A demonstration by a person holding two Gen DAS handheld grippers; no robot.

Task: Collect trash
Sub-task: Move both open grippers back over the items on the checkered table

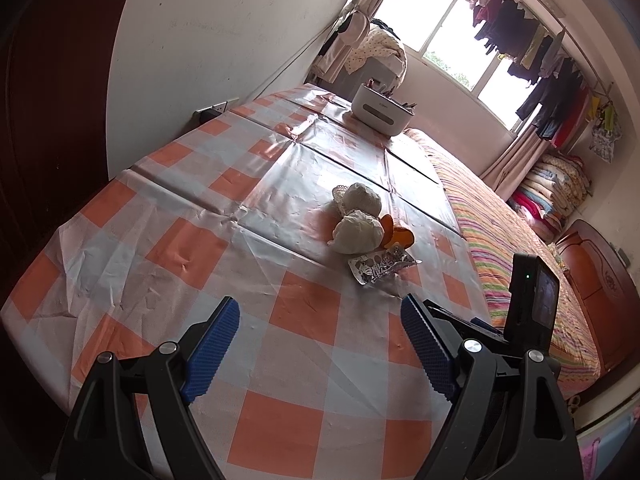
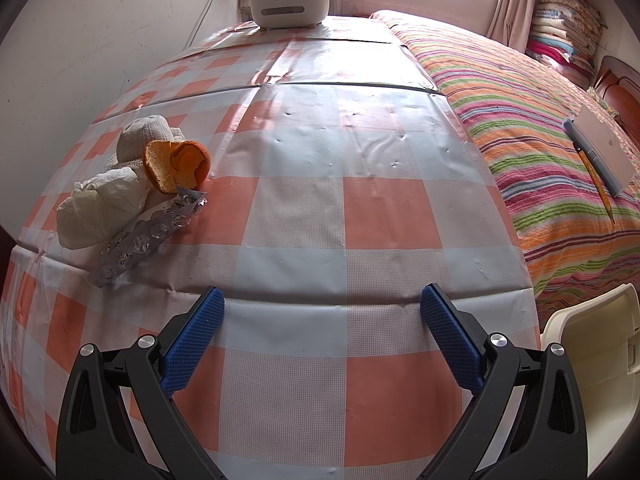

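nothing collected yet: trash pile (image 2: 132, 196) of tissue wads, orange peel (image 2: 178, 166) and blister pack (image 2: 140, 240) untouched near worktop (image 2: 340, 208) left edge, both grippers' jaws released, empty.

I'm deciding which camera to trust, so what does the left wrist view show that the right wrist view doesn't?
Only the left wrist view shows the clothes on a rail and the right gripper. Only the right wrist view shows the cream bin and the notebook with pencil. Both show the orange peel, wadded tissues, blister pack and white organiser.
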